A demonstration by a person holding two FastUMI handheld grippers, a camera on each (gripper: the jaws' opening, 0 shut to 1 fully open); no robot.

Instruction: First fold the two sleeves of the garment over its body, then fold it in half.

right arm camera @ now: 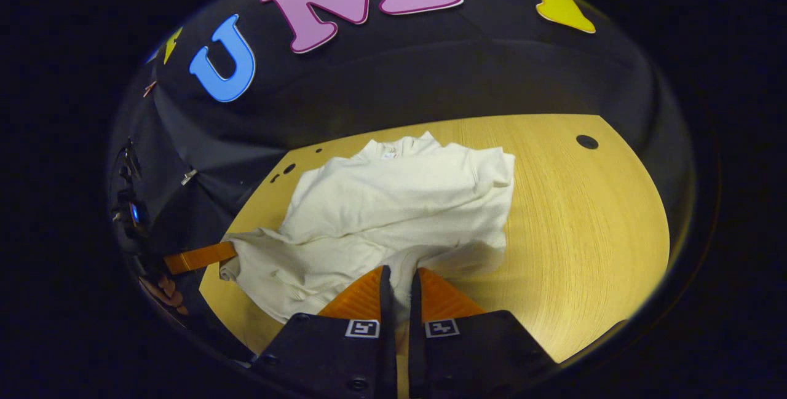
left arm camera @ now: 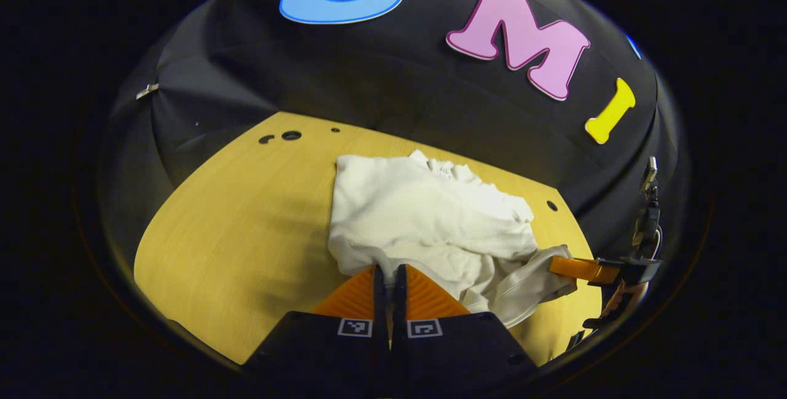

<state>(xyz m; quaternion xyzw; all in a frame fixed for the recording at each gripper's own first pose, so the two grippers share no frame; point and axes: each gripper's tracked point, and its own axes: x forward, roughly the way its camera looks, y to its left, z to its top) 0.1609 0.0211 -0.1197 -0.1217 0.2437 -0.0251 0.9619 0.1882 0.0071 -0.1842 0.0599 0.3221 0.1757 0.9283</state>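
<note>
A white garment (left arm camera: 424,214) lies bunched on the yellow wooden table (left arm camera: 246,233), with its collar toward the far wall. In the left gripper view my left gripper (left arm camera: 387,273) is shut on the garment's near edge, with cloth pinched between the orange fingers. The right gripper (left arm camera: 572,267) shows farther right, gripping a drooping fold of the same edge. In the right gripper view my right gripper (right arm camera: 399,279) is shut on the near edge of the garment (right arm camera: 399,202). The left gripper (right arm camera: 203,256) holds the cloth's left corner.
The table (right arm camera: 584,221) has bare wood to the right of the garment in the right gripper view and to the left in the left gripper view. Small holes (left arm camera: 291,135) (right arm camera: 586,141) mark its far corners. A clip and cable (left arm camera: 647,214) hang on the black wall.
</note>
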